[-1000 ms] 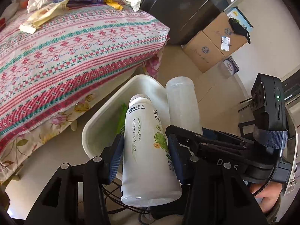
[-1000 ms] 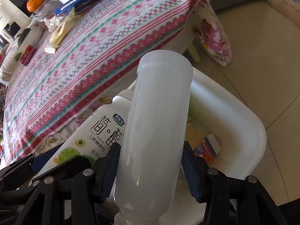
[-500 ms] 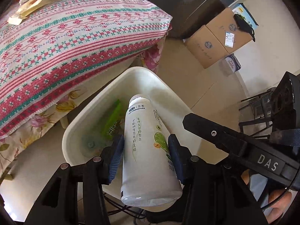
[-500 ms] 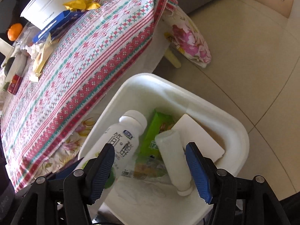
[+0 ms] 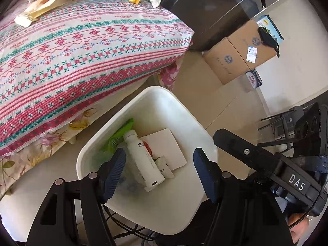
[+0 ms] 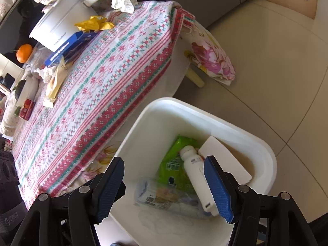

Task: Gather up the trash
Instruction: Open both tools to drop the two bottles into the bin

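Both grippers are held above a white trash bin that stands on the tiled floor beside a table covered with a patterned tablecloth. The left gripper is spread wide, with nothing between its blue pads, and the right gripper is likewise wide open and empty.

Inside the bin, a white yogurt bottle is seen lying on its side, its cap toward the table side. A green packet lies beside and partly under it, and a flat white box is propped against the far wall. A second, clear or frosted bottle appears to lie across the bottom of the bin nearer the camera, though it is blurred and its outline cannot be made out with certainty.

More trash is left on the tablecloth: a crumpled tissue, a yellow wrapper, a blue carton and a torn beige wrapper. A white tub and an orange are also seen there. A cardboard box stands on the floor by the wall.
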The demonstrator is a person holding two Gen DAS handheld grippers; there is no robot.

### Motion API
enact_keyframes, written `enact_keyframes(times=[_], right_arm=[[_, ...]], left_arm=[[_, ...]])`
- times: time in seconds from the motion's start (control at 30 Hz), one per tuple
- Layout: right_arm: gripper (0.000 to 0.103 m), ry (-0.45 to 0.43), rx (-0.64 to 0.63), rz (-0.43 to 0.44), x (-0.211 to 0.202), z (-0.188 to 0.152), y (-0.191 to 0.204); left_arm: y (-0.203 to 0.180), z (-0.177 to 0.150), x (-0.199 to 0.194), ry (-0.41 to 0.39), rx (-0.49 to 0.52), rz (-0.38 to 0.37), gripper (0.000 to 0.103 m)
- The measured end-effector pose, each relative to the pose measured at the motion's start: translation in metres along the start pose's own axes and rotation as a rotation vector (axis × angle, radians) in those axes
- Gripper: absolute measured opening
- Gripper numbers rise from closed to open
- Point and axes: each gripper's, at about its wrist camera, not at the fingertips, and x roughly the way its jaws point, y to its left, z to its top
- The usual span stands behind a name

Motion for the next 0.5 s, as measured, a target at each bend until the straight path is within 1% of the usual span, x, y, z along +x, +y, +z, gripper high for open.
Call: enact_keyframes(times=[0.2,0.4,0.5], right_arm=[[0.071,-0.024,-0.019,0.032,-0.004,0.001,0.006],[0.073,-0.042,-0.001,0.038,-0.006,0.002,0.006],[0.074,-0.046,0.005,0.036,-0.006,0.003,0.005]], left_arm=[[0.015,0.004,-0.020,-0.048,-0.028,0.076,0.071],[0.041,0.009,-0.037,-0.071,-0.083,0.168,0.071],[0.051,0.012,-0.046,-0.085,-0.097,0.196,0.071]])
